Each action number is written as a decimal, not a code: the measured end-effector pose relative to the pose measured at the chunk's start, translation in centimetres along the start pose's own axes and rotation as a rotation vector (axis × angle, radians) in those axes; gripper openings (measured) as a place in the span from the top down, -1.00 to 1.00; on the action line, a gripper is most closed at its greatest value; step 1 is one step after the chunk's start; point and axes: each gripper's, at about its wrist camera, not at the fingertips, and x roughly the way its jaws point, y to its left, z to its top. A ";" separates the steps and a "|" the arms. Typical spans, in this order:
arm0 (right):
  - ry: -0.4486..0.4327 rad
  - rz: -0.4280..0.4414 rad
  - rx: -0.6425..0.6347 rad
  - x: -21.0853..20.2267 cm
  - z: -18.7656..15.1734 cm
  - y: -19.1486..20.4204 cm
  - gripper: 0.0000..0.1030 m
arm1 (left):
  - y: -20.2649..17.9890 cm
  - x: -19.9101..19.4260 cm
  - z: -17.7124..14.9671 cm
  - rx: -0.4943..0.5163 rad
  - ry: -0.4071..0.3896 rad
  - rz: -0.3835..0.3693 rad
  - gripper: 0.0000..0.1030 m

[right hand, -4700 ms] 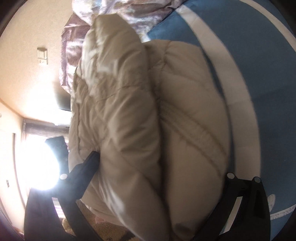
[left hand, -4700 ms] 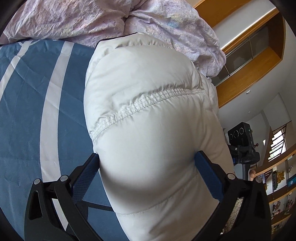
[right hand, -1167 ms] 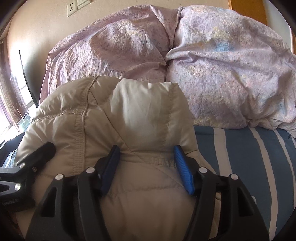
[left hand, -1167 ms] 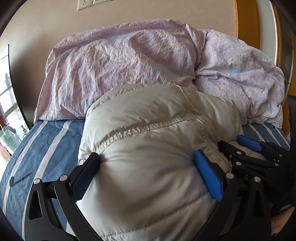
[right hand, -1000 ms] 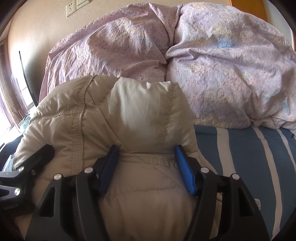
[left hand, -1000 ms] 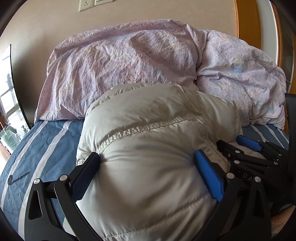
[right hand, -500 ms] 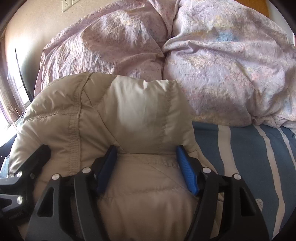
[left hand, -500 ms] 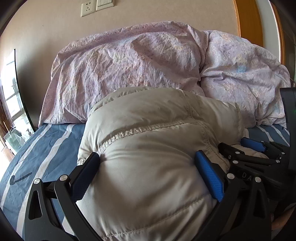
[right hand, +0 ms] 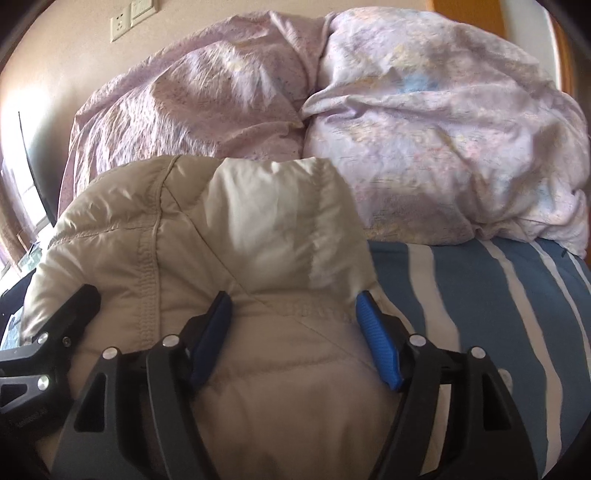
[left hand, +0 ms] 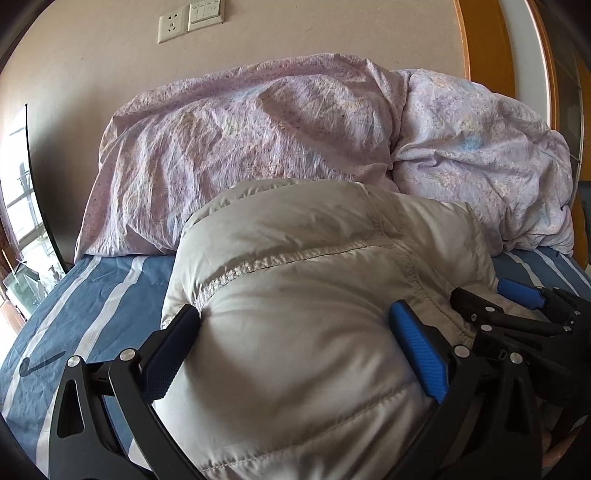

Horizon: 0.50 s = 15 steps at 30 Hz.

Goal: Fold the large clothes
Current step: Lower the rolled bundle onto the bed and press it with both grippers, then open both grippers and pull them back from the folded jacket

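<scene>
A puffy beige down jacket lies bundled on the blue striped bed, up against the lilac bedding. My left gripper is shut on the bundle's near left part, and the padding bulges between its blue pads. My right gripper grips the jacket on its right side. Its jaws are opening, and the fabric still fills the gap and touches both pads. Each gripper also shows in the other's view: the right gripper's fingers at the right edge, a left gripper finger at the left edge.
A crumpled lilac duvet and a lilac pillow are heaped against the wall behind the jacket. The blue sheet with white stripes spreads right and left. A wall socket is above, a window at far left.
The right gripper's jaws stand wider apart around the jacket than half a second ago. The jacket bundle and the left gripper have stayed where they were.
</scene>
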 end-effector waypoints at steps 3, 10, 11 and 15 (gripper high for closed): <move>-0.020 -0.032 0.048 -2.8 -0.4 -0.8 -0.90 | 0.6 -1.6 0.1 0.002 0.028 -0.029 -0.97; 0.003 -0.048 0.116 -8.9 -2.3 -1.3 -0.96 | 1.6 -7.1 -1.1 0.031 0.075 -0.064 -0.97; -0.005 -0.041 0.124 -10.1 -2.7 -1.3 -0.96 | 1.8 -7.8 -1.4 0.035 0.083 -0.068 -0.97; -0.036 -0.019 0.124 -14.3 -4.7 -0.9 -0.96 | 3.2 -11.2 -3.5 0.028 0.102 -0.076 -0.97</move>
